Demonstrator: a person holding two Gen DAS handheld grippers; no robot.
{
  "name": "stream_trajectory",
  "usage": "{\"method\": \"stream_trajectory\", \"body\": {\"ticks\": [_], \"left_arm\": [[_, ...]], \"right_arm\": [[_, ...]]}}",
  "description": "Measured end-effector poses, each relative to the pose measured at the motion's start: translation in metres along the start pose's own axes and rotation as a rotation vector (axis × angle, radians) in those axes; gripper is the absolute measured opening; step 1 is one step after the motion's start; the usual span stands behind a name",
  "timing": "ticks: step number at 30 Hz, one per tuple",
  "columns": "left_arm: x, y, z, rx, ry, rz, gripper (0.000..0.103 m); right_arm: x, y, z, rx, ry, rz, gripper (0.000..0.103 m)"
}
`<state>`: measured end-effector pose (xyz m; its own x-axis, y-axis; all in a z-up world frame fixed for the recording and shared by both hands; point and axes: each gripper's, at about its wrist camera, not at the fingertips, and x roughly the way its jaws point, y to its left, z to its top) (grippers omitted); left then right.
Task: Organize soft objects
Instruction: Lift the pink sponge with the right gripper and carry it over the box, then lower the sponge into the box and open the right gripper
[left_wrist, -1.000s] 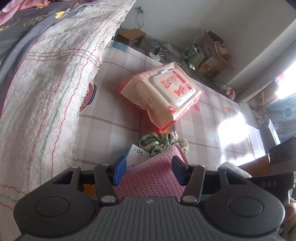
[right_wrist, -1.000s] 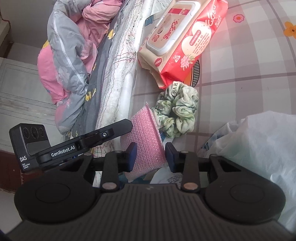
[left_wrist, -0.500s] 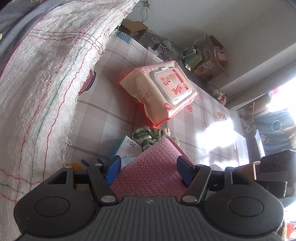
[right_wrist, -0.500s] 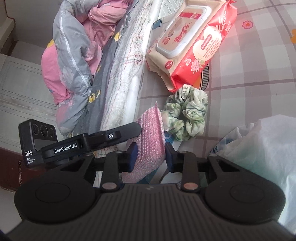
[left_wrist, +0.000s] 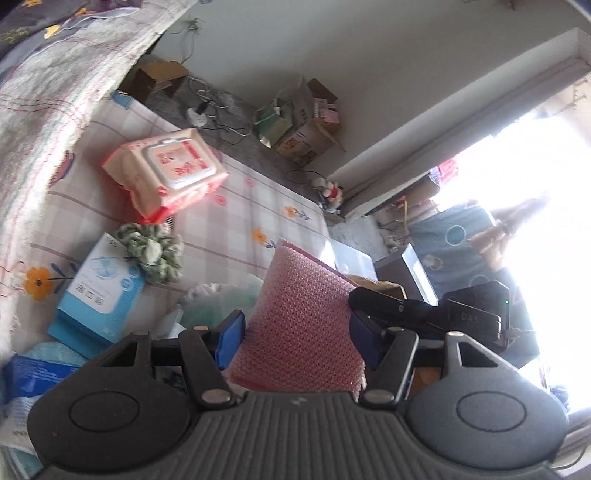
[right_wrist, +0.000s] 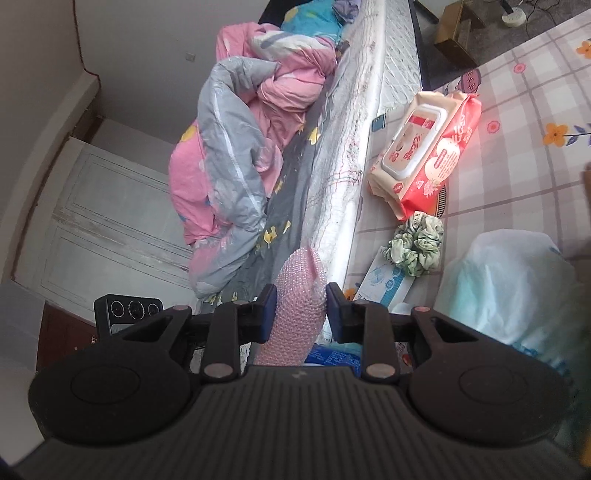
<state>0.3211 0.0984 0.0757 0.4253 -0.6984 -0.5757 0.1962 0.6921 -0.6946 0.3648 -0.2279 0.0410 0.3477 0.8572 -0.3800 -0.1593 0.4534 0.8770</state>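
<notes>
A pink bubbly scouring pad (left_wrist: 303, 306) hangs in the air above the checked tablecloth (left_wrist: 236, 206), held by both grippers. My left gripper (left_wrist: 295, 332) spans its flat width; both blue pads touch its side edges and the jaws are closing. My right gripper (right_wrist: 297, 310) is shut on the same pad (right_wrist: 299, 280) across its thin edge, and its black body (left_wrist: 406, 310) shows at the pad's right side. A green scrunchie (left_wrist: 151, 251) lies on the table below, partly on a blue tissue pack (left_wrist: 99, 295).
A red and cream wet wipes pack (right_wrist: 424, 155) lies beyond the scrunchie (right_wrist: 417, 247). A white plastic bag (right_wrist: 509, 280) bulges at the right. A mattress edge (right_wrist: 351, 147) with a pink and grey quilt (right_wrist: 251, 147) borders the table on the left.
Both grippers have risen with the pink pad, lifting it off the table beside the scrunchie. The right jaws have squeezed narrower. The blue tissue pack has come into full view.
</notes>
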Motion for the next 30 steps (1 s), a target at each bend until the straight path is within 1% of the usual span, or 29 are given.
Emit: {"method": "stream_trajectory", "body": {"ticks": [3, 7, 10, 12, 14, 17, 20, 23, 25, 26, 27, 29, 30], "left_arm": [[0.020, -0.039, -0.017, 0.072, 0.027, -0.036, 0.063], [0.068, -0.081, -0.038, 0.147, 0.084, -0.059, 0.063], [0.106, -0.103, -0.051, 0.190, 0.125, -0.057, 0.063], [0.123, -0.112, -0.055, 0.211, 0.129, -0.046, 0.063], [0.133, -0.117, -0.059, 0.216, 0.126, -0.036, 0.063], [0.137, -0.116, -0.063, 0.216, 0.120, -0.017, 0.063], [0.135, -0.111, -0.064, 0.216, 0.106, 0.017, 0.063], [0.125, -0.105, -0.067, 0.202, 0.093, 0.048, 0.063], [0.121, -0.101, -0.069, 0.190, 0.086, 0.071, 0.063], [0.120, -0.100, -0.070, 0.186, 0.084, 0.079, 0.063], [0.118, -0.098, -0.070, 0.181, 0.084, 0.086, 0.063], [0.116, -0.096, -0.072, 0.177, 0.080, 0.094, 0.063], [0.115, -0.095, -0.072, 0.180, 0.078, 0.097, 0.063]], "right_arm": [[-0.052, -0.001, -0.014, -0.015, -0.052, -0.014, 0.027], [-0.121, -0.014, -0.029, -0.025, -0.119, -0.077, 0.027], [-0.164, -0.028, -0.032, -0.029, -0.152, -0.181, 0.027], [-0.191, -0.042, -0.030, -0.022, -0.171, -0.231, 0.027], [-0.215, -0.053, -0.026, -0.036, -0.199, -0.302, 0.027], [-0.242, -0.076, -0.012, -0.070, -0.221, -0.416, 0.027], [-0.247, -0.103, 0.010, -0.096, -0.165, -0.480, 0.027], [-0.230, -0.124, 0.029, -0.138, -0.073, -0.511, 0.028], [-0.207, -0.134, 0.040, -0.189, 0.003, -0.525, 0.029], [-0.196, -0.137, 0.044, -0.233, 0.025, -0.564, 0.032], [-0.181, -0.139, 0.048, -0.283, 0.049, -0.629, 0.034], [-0.159, -0.144, 0.052, -0.378, 0.077, -0.762, 0.044], [-0.150, -0.147, 0.052, -0.422, 0.087, -0.830, 0.046]]}}
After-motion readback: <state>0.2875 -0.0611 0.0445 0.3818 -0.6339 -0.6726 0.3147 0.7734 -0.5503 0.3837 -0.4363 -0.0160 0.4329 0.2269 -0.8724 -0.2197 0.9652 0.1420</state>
